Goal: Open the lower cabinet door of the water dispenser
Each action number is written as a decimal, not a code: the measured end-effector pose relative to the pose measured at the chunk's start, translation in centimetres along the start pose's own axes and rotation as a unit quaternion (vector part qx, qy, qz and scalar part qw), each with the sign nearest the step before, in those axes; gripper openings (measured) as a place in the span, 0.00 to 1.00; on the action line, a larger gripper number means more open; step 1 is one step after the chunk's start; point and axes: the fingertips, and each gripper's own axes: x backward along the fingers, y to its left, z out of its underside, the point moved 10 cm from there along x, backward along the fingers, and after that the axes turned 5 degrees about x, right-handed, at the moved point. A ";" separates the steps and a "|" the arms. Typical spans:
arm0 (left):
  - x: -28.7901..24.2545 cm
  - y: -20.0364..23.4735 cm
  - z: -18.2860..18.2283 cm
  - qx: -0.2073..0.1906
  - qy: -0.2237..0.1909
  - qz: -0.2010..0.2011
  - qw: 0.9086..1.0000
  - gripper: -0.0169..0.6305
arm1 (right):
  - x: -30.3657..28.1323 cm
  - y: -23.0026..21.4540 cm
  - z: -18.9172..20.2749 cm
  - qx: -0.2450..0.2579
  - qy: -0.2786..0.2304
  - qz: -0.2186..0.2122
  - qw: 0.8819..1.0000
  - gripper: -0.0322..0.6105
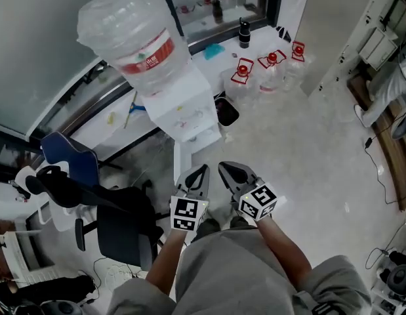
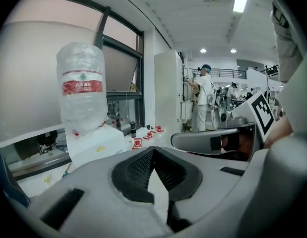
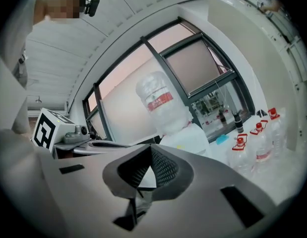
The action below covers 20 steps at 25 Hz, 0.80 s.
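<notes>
The white water dispenser (image 1: 183,113) stands by the window with a large clear bottle (image 1: 134,41) upside down on top. From above, its lower cabinet front shows only as a narrow white strip (image 1: 181,157), and I cannot tell how the door stands. My left gripper (image 1: 201,170) and right gripper (image 1: 225,169) hang side by side in front of the dispenser, both shut and empty, touching nothing. The left gripper (image 2: 153,150) faces the bottle (image 2: 83,98) and dispenser top (image 2: 93,145). The right gripper (image 3: 152,150) points level at the bottle (image 3: 160,103).
Several red-capped water jugs (image 1: 271,67) stand on the floor right of the dispenser, with a black bin (image 1: 227,110) beside it. A blue chair (image 1: 68,156) and a black chair (image 1: 124,222) are at the left. A person in white (image 2: 205,95) stands far off.
</notes>
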 end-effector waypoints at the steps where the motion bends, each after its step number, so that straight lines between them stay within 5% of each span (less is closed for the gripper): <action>1: 0.3 0.0 -0.5 0.007 -0.011 -0.005 1.000 0.04 | 0.0 0.3 -0.7 0.007 -0.009 0.005 1.000 0.07; 11: 3.2 1.7 -3.2 0.031 -0.075 -0.038 0.996 0.04 | -1.3 3.1 -2.6 0.037 -0.027 0.009 0.999 0.07; 20: 4.9 2.0 -2.9 0.036 -0.084 -0.040 0.995 0.04 | -1.8 4.8 -2.3 0.041 -0.024 0.013 0.999 0.07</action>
